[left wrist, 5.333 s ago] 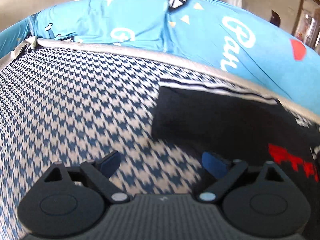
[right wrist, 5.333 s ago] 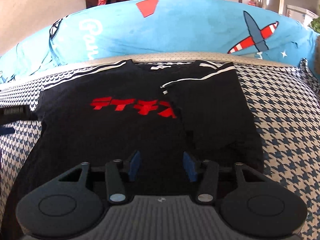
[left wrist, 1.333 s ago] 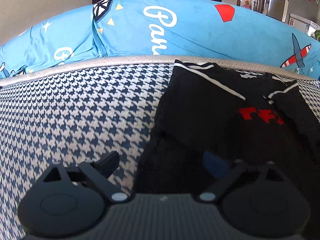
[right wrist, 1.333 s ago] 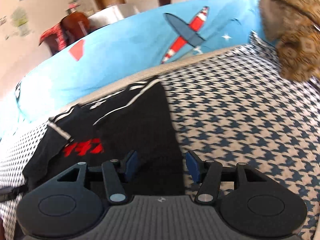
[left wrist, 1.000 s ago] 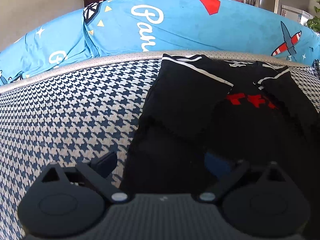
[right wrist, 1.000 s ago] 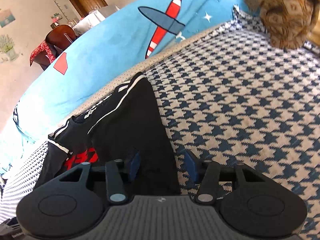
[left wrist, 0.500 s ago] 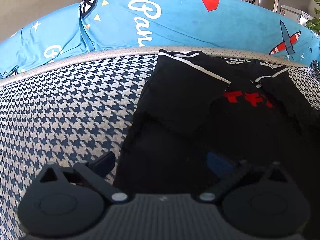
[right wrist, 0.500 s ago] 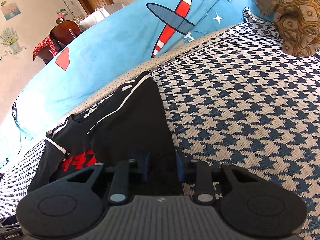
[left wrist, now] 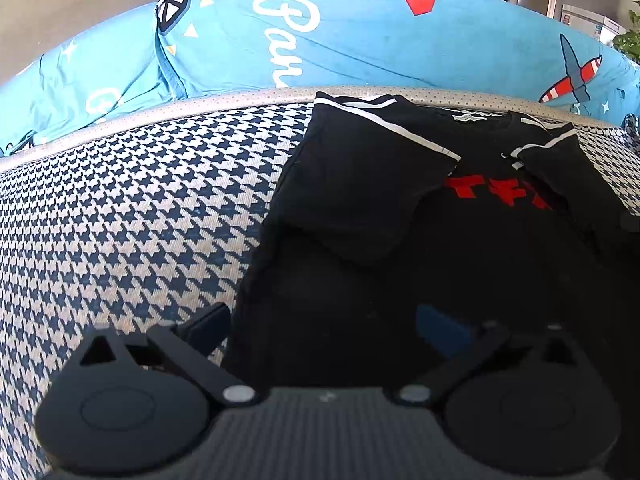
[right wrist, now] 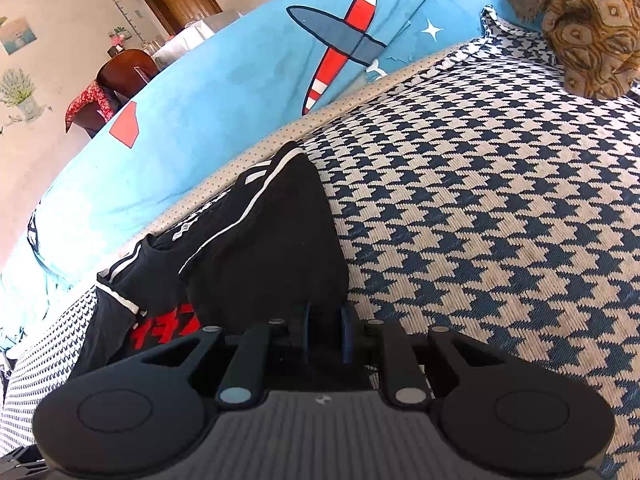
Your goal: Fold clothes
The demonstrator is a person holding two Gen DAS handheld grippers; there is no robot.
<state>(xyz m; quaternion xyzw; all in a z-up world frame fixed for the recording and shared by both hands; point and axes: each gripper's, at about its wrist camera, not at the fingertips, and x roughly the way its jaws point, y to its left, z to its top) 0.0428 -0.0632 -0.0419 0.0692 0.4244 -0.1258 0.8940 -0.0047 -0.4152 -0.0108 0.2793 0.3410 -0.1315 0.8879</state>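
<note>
The right gripper [right wrist: 325, 332] is pinching the near right hem of the black T-shirt [right wrist: 264, 248], jaws nearly together on the cloth, probably to carry that edge upward. The left gripper [left wrist: 324, 330] is hovering spread wide over the opposite hem, ready to match. The shirt is lying flat on the houndstooth cover [left wrist: 140, 208], both sleeves tucked inward, collar toward the blue cushion [left wrist: 360, 40].

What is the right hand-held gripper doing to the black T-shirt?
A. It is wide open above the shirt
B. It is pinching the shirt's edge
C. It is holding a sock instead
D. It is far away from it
B: the right hand-held gripper has its blue pads nearly together on the near edge of the black T-shirt.
</note>
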